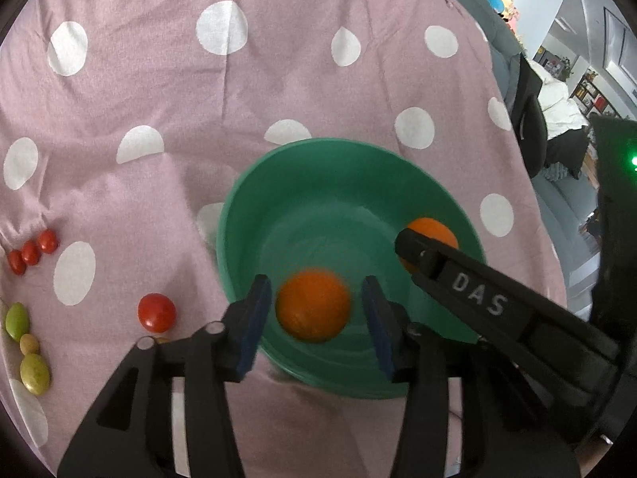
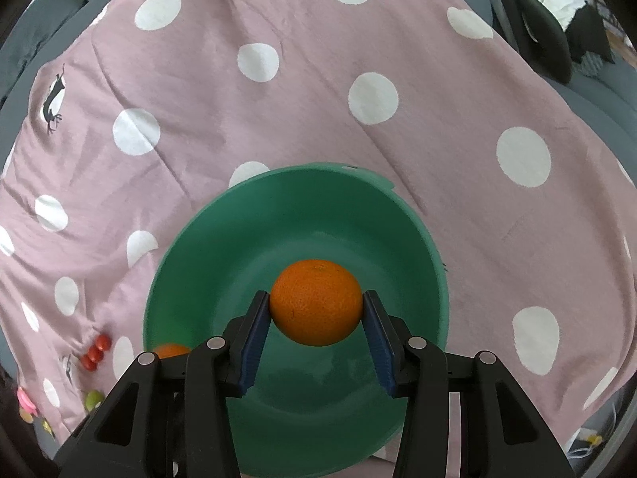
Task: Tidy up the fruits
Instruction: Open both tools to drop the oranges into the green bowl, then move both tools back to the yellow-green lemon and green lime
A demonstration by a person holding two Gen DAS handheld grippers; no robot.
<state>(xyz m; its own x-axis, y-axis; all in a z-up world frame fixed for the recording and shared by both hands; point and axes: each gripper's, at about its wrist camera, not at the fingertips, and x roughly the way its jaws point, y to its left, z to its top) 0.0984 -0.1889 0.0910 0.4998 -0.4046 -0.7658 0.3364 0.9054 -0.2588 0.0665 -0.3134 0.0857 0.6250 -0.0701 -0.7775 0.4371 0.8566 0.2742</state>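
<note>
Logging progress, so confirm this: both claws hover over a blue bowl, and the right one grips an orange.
Wrong in one respect: the bowl is green, not blue, as the right wrist view shows. Both claws are over it, and the right claw does grip an orange.

Bowl mouth: the green bowl (image 1: 239, 215) stands open on top, its far half bare.
Near side of bowl: the left gripper (image 1: 314, 318) hangs there, jaws apart, an orange (image 1: 312, 306) loose between them.
Right side of bowl: the right gripper (image 2: 316, 330) reaches in, clamped on a second orange (image 2: 316, 302).
Cloth beyond bowl: the dotted pink cloth (image 1: 167, 91) lies wide and bare.
Left of bowl: cherry tomatoes (image 1: 32, 253), a bigger tomato (image 1: 156, 312) and green fruits (image 1: 16, 320) dot the cloth.
</note>
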